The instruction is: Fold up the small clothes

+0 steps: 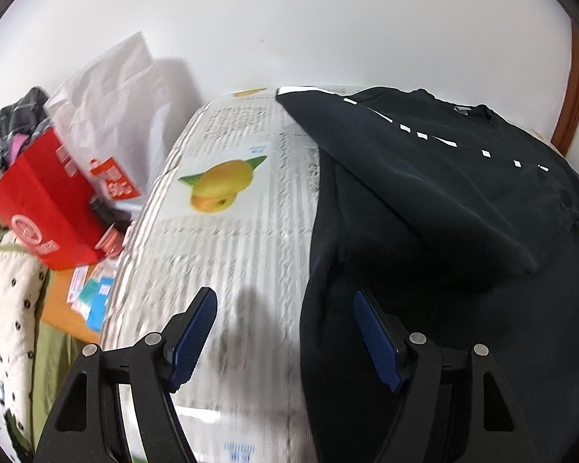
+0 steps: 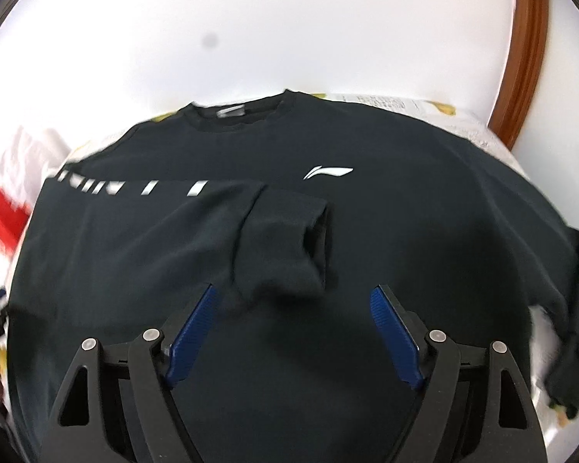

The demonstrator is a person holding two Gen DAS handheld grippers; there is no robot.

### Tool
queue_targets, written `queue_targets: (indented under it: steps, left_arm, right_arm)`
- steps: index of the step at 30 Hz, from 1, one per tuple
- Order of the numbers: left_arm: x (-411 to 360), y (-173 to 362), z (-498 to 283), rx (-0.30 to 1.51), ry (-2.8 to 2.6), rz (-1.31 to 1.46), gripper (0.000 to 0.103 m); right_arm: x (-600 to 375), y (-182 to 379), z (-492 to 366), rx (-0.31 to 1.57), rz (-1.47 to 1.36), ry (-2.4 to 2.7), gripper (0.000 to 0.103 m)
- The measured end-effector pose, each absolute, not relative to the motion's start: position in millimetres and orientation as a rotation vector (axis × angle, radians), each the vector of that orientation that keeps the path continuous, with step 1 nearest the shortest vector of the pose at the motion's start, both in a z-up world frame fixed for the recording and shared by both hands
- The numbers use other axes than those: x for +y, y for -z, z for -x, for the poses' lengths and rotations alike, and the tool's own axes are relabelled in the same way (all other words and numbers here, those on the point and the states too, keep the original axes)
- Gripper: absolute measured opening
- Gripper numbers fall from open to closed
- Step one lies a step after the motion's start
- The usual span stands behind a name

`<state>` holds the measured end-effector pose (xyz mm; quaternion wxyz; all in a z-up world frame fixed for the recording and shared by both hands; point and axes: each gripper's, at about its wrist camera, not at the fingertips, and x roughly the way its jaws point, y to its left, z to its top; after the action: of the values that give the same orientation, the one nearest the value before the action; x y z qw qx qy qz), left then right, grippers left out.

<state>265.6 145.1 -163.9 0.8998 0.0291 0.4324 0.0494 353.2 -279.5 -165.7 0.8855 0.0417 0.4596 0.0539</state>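
A black long-sleeved sweatshirt (image 2: 386, 231) with a white chest logo lies spread face up on a white printed sheet. One sleeve (image 2: 227, 223) with white dashes is folded across the chest, its cuff near the middle. The other sleeve (image 2: 571, 328) hangs out at the right. My right gripper (image 2: 295, 301) is open and empty, just above the shirt below the folded cuff. My left gripper (image 1: 285, 301) is open and empty over the shirt's left edge (image 1: 320, 270), one finger above the sheet (image 1: 231, 231), one above the cloth. The sweatshirt (image 1: 463, 200) fills the right of the left wrist view.
The sheet shows a mango picture (image 1: 220, 185). At the left are a red paper bag (image 1: 46, 208), a white plastic bag (image 1: 112, 100), a dotted quilt (image 1: 7, 308) and small papers on a wooden surface (image 1: 69, 308). A white wall is behind; a brown wooden frame (image 2: 521, 46) is at the right.
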Motion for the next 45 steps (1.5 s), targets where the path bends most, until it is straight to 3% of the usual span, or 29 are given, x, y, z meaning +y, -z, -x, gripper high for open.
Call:
queue_targets:
  steps: [4, 7, 9, 10, 11, 12, 13, 14, 21, 28, 37, 41, 45]
  left_arm:
    - [132, 173, -285, 0.885, -0.12, -0.16, 0.069]
    - [121, 172, -296, 0.868, -0.075, -0.164, 0.052]
    - [120, 171, -301, 0.867, -0.047, -0.145, 0.026]
    - [120, 171, -302, 0.872, -0.023, -0.125, 0.018]
    - [119, 172, -302, 0.872, -0.016, -0.115, 0.011]
    - [120, 172, -302, 0.869, -0.022, -0.111, 0.011]
    - [121, 172, -301, 0.866, -0.02, -0.103, 0.011]
    - [123, 172, -300, 0.862, -0.019, -0.088, 0.01]
    - [147, 176, -298, 0.868, 0.021, 0.06, 0.01]
    - [146, 177, -296, 0.865, 0.017, 0.057, 0.01]
    - [143, 176, -294, 0.864, 0.004, 0.036, 0.011]
    - [142, 175, -294, 0.863, -0.013, 0.023, 0.015]
    - [142, 174, -293, 0.861, -0.036, 0.011, 0.024]
  right_arm:
    - [-274, 179, -380, 0.982, -0.132, -0.144, 0.081]
    - [-265, 187, -393, 0.994, -0.116, -0.151, 0.08]
    - [-257, 193, -404, 1.002, -0.112, -0.146, 0.066]
    - [-253, 194, -408, 0.99, -0.092, -0.13, 0.06]
    - [-247, 194, -412, 0.977, -0.069, -0.141, 0.047]
    - [-242, 191, -413, 0.967, -0.037, -0.167, 0.033]
    - [-239, 186, -412, 0.948, -0.009, -0.174, 0.026]
    - [-239, 182, -411, 0.93, 0.002, -0.178, 0.01]
    - [-300, 153, -391, 0.778, -0.101, -0.046, 0.01]
    - [-347, 194, -378, 0.798, -0.258, 0.035, 0.01]
    - [-351, 191, -366, 0.807, -0.176, 0.118, 0.01]
    - [-349, 192, -364, 0.813, -0.141, 0.145, 0.016]
    - [-352, 194, -364, 0.826, -0.149, 0.16, 0.039]
